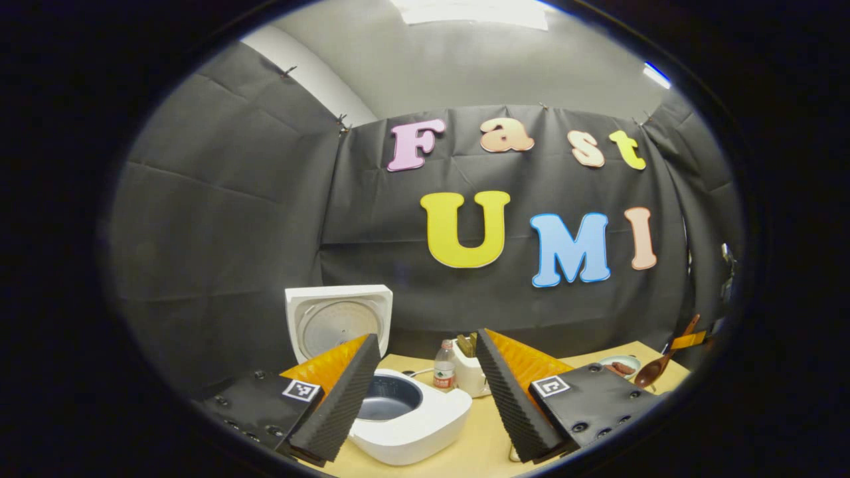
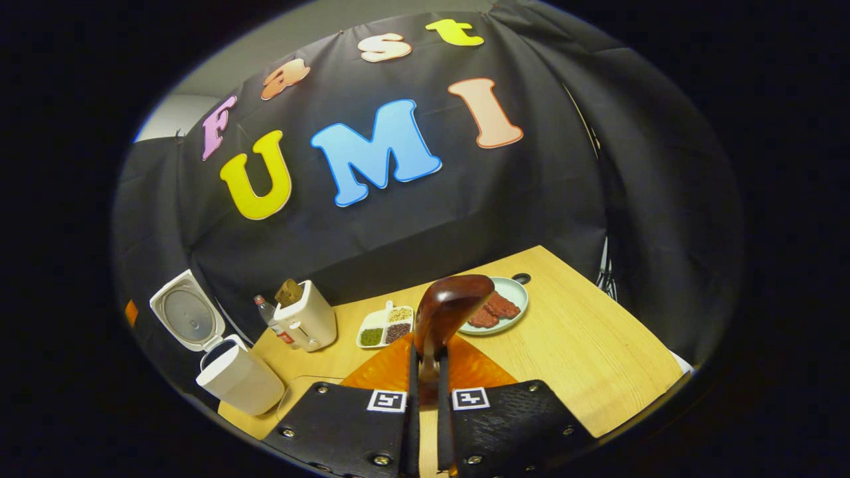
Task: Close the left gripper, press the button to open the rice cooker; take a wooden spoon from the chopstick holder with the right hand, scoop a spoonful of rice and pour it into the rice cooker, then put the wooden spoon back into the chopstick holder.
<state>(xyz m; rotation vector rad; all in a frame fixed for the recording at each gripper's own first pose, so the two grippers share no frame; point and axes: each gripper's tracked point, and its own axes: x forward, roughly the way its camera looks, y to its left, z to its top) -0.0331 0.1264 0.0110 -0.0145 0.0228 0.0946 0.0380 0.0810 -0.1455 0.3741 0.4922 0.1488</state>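
Left gripper view: the wooden table (image 1: pixel 478 445) carries the rice cooker (image 1: pixel 412 415), lid raised upright at its rear and inner pot exposed. The left gripper (image 1: pixel 425 392) hovers just above it, fingers spread wide, holding nothing. Behind the cooker stand the chopstick holder (image 1: pixel 469 372) and a small bottle (image 1: pixel 444 365). In the right gripper view, the right gripper (image 2: pixel 425 372) is clamped on the handle of the wooden spoon (image 2: pixel 448 312), bowl raised above the table. Beyond the spoon lie a plate (image 2: pixel 511 292) bearing reddish pieces and a divided dish (image 2: pixel 385 326) of grains.
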